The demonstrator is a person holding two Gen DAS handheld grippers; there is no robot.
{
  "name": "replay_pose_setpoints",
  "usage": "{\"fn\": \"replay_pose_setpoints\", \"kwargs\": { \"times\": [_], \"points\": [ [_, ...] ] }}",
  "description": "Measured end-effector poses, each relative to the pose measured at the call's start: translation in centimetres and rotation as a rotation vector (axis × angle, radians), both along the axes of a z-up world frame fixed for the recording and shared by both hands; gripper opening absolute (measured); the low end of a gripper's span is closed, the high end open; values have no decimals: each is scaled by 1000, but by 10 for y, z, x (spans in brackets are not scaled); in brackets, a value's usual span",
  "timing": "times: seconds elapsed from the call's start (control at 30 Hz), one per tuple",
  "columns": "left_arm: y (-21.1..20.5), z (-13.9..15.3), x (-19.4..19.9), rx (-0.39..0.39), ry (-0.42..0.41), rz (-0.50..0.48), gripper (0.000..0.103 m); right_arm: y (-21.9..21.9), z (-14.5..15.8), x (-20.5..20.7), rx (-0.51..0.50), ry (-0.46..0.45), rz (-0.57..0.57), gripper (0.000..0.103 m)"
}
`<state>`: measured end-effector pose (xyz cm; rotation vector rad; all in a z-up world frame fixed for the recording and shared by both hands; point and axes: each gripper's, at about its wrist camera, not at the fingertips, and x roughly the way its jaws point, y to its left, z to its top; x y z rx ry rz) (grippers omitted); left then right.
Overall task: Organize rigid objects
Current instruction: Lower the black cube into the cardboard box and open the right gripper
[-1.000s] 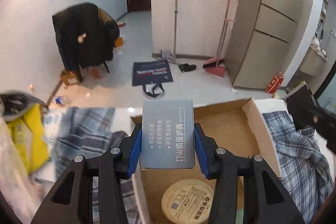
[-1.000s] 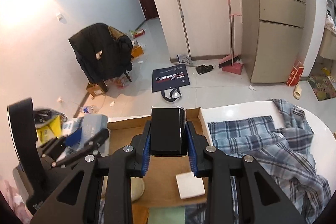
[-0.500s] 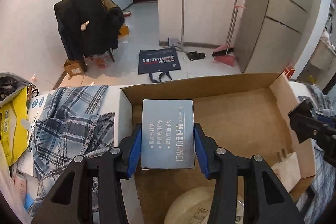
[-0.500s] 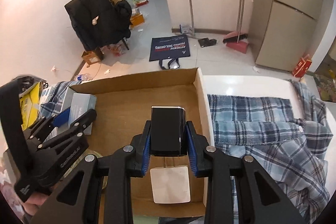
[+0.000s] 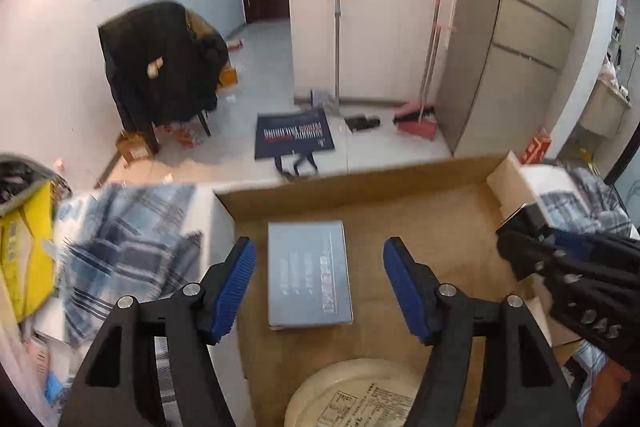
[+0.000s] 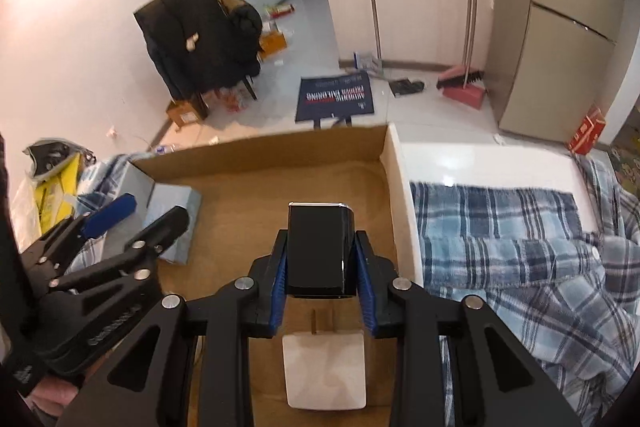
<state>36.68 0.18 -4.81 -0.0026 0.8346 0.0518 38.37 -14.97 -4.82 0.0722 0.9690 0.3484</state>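
Left wrist view: cardboard box [image 5: 400, 187] on tabletop now holds grey box [image 5: 308, 275], released a moment ago (lying flat, pads clear). Left gripper [image 5: 318, 287] jaws opening. Right gripper [image 6: 322, 279] pinches black box [image 6: 320, 251] over cardboard box, placement pending.

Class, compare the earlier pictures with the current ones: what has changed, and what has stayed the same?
The left gripper has let go of the grey box; its jaws are opening, and the box now lies flat in the cardboard box. Both grippers came down over the cardboard box. The right gripper stays clamped on the black box.
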Motion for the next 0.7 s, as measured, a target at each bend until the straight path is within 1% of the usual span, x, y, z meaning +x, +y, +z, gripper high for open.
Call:
{"fn": "replay_pose_setpoints", "kwargs": {
  "times": [0.03,0.1,0.13,0.17,0.2,0.3,0.4,0.5,0.67,0.7],
  "points": [
    [-1,9,-6,7,-45,4,70,0,1,0,-4,-12,5,29],
    [0,26,-16,9,-133,7,79,2,-1,0,-7,-12,9,29],
    [0,35,-23,7,-186,13,85,3,-3,1,-10,-3,7,29],
    [0,42,-29,8,-236,23,89,5,-6,4,-15,1,8,29],
    [-2,50,-37,14,-298,34,89,7,-8,5,-27,1,12,29],
    [-4,60,-50,23,-395,20,89,16,-15,5,-96,-12,29,29],
    [-2,66,-56,18,-456,17,89,17,-20,6,-94,3,36,29],
    [3,73,-64,-10,-510,12,89,17,-22,8,-116,-1,36,29],
    [8,83,-69,-39,-534,27,89,17,-22,9,-109,-5,35,29],
    [9,86,-71,-45,-546,30,89,16,-21,9,-102,-2,32,31]
  ]
}}
